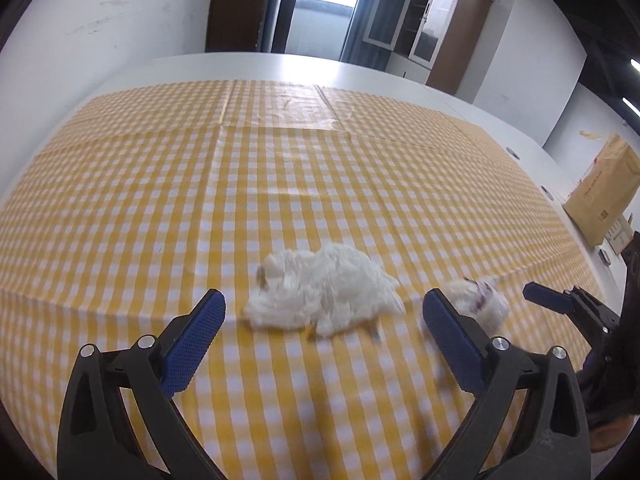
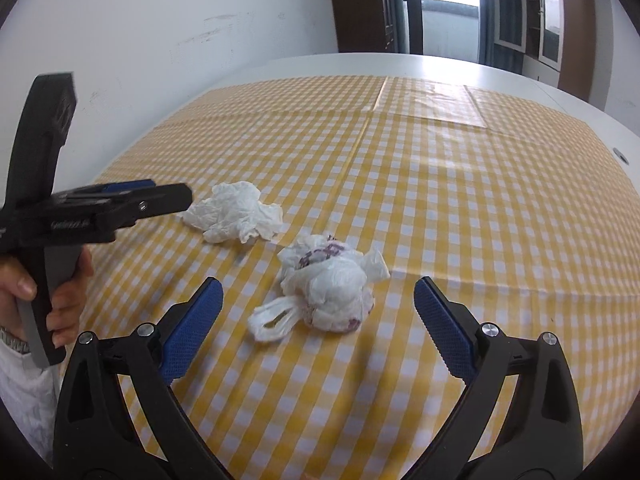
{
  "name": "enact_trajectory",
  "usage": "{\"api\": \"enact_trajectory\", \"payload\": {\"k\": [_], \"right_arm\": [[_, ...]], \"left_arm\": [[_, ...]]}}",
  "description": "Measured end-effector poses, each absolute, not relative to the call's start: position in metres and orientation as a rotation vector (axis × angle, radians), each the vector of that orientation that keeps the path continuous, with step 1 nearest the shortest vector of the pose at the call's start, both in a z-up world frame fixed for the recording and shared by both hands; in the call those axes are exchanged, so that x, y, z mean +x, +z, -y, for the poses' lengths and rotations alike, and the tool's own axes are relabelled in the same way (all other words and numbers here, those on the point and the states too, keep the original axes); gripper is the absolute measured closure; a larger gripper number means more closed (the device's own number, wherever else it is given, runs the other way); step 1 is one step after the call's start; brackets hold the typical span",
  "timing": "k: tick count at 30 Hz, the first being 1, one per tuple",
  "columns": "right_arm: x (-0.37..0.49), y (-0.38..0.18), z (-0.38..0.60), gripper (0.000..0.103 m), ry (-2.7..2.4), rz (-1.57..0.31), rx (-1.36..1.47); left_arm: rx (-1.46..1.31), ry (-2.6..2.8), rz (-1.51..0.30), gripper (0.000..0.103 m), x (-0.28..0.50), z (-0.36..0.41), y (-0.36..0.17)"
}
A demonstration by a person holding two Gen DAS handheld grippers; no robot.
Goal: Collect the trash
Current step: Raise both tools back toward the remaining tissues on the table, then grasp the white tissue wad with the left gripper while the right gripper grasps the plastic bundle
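Two pieces of trash lie on the yellow checked tablecloth (image 1: 160,200). A crumpled white tissue (image 1: 320,292) sits just ahead of my left gripper (image 1: 324,300), whose blue pads stand wide open, with nothing between them. To its right lies a balled white plastic bag with red print (image 1: 480,300). In the right wrist view that bag (image 2: 328,292) lies just ahead of my right gripper (image 2: 318,286), also open and empty, while the tissue (image 2: 236,212) lies further back left. A hand holds the left gripper (image 2: 128,196) at the left edge there.
The white table (image 1: 400,76) extends beyond the cloth and meets a white wall on the left. A brown paper bag (image 1: 604,192) stands at the table's right end. A clear plastic sheet (image 2: 432,100) lies on the cloth at the far side. A doorway and cabinets stand behind.
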State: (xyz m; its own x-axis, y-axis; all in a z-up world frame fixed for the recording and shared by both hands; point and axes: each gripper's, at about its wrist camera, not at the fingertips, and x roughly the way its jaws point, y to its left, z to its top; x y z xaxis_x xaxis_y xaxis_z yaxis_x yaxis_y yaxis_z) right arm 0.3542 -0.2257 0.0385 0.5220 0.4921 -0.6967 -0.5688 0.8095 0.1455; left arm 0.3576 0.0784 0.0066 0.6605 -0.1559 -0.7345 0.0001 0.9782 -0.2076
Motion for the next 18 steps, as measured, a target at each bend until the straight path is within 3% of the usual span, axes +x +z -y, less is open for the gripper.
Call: {"api": "enact_trajectory", "payload": {"k": [18], "right_arm": [[0.385, 0.020, 0.199, 0.048, 0.766, -0.847, -0.180]], "left_arm": [[-0.271, -0.190, -0.981, 0.007, 0.402, -0.086, -0.036]]}}
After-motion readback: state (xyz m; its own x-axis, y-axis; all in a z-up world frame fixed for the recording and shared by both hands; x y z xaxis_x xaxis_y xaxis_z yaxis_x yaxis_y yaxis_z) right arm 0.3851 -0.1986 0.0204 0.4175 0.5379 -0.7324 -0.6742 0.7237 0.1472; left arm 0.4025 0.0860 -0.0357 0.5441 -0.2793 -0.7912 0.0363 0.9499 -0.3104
